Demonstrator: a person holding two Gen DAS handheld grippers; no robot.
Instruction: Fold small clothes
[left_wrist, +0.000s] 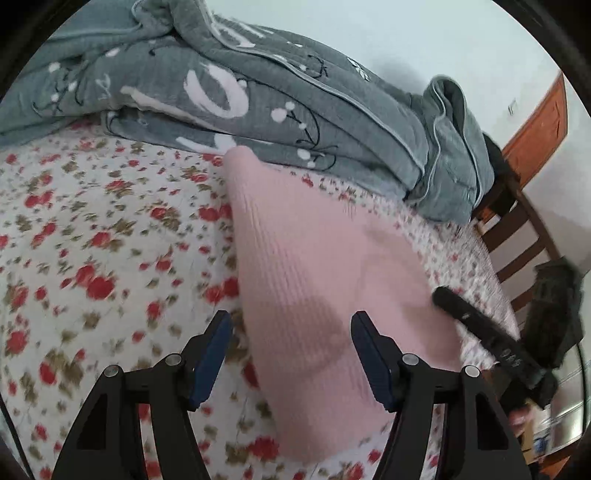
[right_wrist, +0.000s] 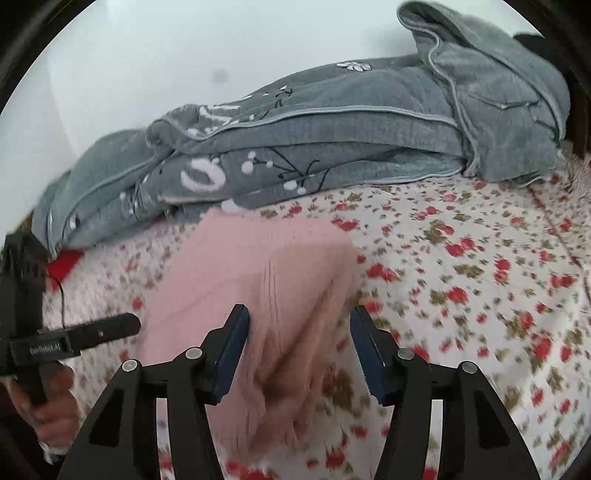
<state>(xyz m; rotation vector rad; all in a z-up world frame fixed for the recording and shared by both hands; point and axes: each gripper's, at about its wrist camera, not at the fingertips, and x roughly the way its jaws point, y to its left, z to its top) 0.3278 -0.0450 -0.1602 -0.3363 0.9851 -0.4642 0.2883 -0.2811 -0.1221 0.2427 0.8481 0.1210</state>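
Pink garment partly folded, more folding judged left.

Lay lengthwise on the floral bedsheet (left_wrist: 92, 229) just before the grey quilt (left_wrist: 258, 99): pink knit garment (left_wrist: 314, 266), narrowed, one layer doubled over. Hovered above it, fingers spread, gripping nothing: left gripper (left_wrist: 291, 354) and right gripper (right_wrist: 300, 350). Final crosswise fold seemingly not yet made.

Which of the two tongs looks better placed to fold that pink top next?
Probably the right tongs: they are open over a raised fold of the pink top. The left tongs, also open, face flat cloth.
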